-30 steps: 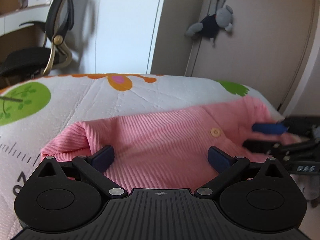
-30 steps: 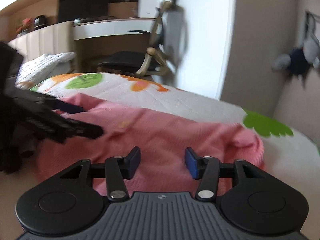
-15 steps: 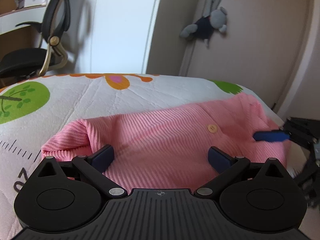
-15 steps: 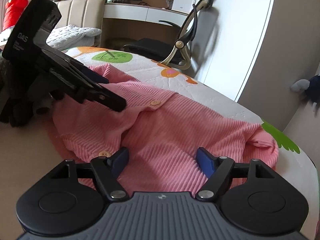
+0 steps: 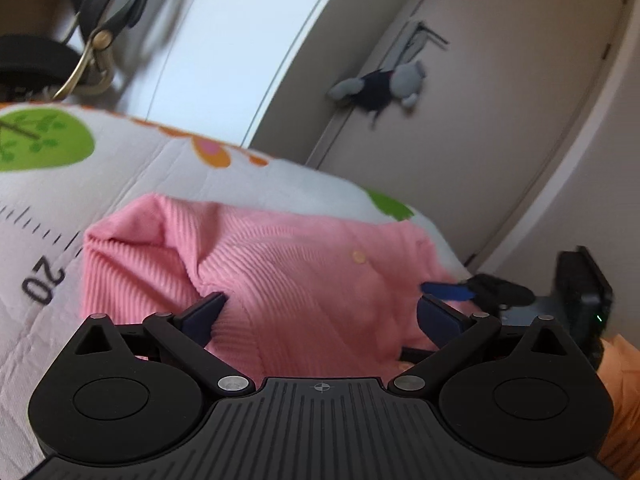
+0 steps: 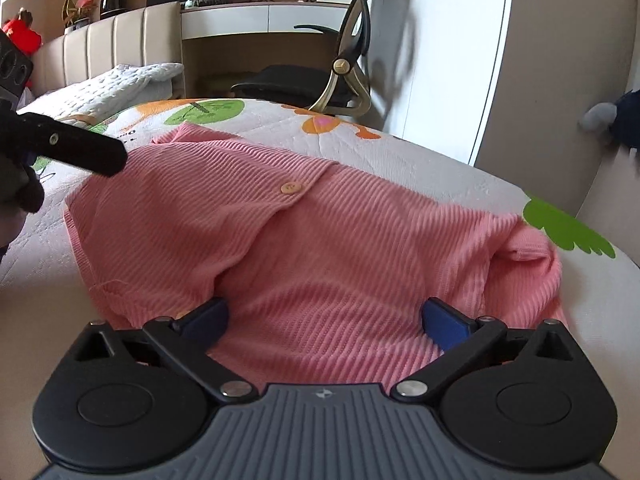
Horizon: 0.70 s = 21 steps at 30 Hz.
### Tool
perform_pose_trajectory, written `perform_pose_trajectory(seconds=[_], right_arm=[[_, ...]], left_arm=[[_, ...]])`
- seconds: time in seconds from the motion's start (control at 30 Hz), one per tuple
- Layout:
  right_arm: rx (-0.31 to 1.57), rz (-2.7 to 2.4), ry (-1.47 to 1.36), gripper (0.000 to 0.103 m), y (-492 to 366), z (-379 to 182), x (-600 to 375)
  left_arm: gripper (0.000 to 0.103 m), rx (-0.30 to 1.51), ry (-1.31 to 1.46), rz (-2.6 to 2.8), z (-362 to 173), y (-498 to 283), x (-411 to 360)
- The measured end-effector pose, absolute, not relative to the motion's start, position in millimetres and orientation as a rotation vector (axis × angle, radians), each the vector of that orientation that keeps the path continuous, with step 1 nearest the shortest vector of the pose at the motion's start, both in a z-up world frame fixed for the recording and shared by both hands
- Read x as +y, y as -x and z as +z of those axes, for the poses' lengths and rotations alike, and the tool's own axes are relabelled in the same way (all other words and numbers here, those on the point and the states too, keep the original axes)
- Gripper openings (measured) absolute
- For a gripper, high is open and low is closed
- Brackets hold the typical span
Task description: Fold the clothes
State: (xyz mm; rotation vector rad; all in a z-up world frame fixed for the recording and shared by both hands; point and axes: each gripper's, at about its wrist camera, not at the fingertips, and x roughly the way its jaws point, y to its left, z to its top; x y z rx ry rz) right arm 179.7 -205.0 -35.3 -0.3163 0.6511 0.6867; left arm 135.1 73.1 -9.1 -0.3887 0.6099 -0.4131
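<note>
A pink ribbed cardigan (image 6: 304,240) with pale buttons lies folded on the printed white quilt (image 6: 420,160) of a bed. My right gripper (image 6: 326,316) hangs over its near edge. Its jaws are opening wide, and the cloth lies under and between the fingers with no pad pressing on it. In the left wrist view my left gripper (image 5: 320,316) is open over the cardigan (image 5: 288,264), near a bunched fold at the left end. The right gripper (image 5: 444,289) shows there at the right edge. The left gripper's finger (image 6: 80,152) reaches in at the left of the right wrist view.
The quilt (image 5: 120,184) carries green trees, orange shapes and a ruler print. Beyond the bed stand an office chair (image 6: 344,76), a desk (image 6: 260,20), a white wardrobe (image 6: 452,40) and a door with a plush toy (image 5: 384,84). A pillow (image 6: 120,84) lies by the headboard. Orange cloth (image 5: 616,380) lies at the right.
The right gripper's jaws have spread from narrow to wide over the cardigan. The left gripper has rolled and shifted, tilting its view, and has drawn back to the left in the right wrist view.
</note>
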Motion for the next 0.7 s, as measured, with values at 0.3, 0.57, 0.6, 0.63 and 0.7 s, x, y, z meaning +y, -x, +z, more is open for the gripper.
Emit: perform_pose_trajectory(seconds=[0.3,0.57,0.6,0.63,0.7], right_arm=[[0.647,0.675,0.329,0.103,-180,-38,-203],[0.449,0.671,0.310,0.103,-156,6,-202],[0.436,0.662,0.294,0.103,-159,9,-200],[0.431,0.643,0.292,0.103,-164,9,-197],[0.467,0.600,0.321,0.103,-177,-2,-187]], left_arm=[[0.103,0.524,0.389,-0.374,15,-126,78],[0.103,0.682,0.224,-0.365,-24,-127,48],[0.103,0.687,0.225,-0.356,-24,-127,46],[0.103,0.699,0.236,-0.350,-23,-129,47],[0.103,0.724,0.263,-0.350,-21,-133,50]])
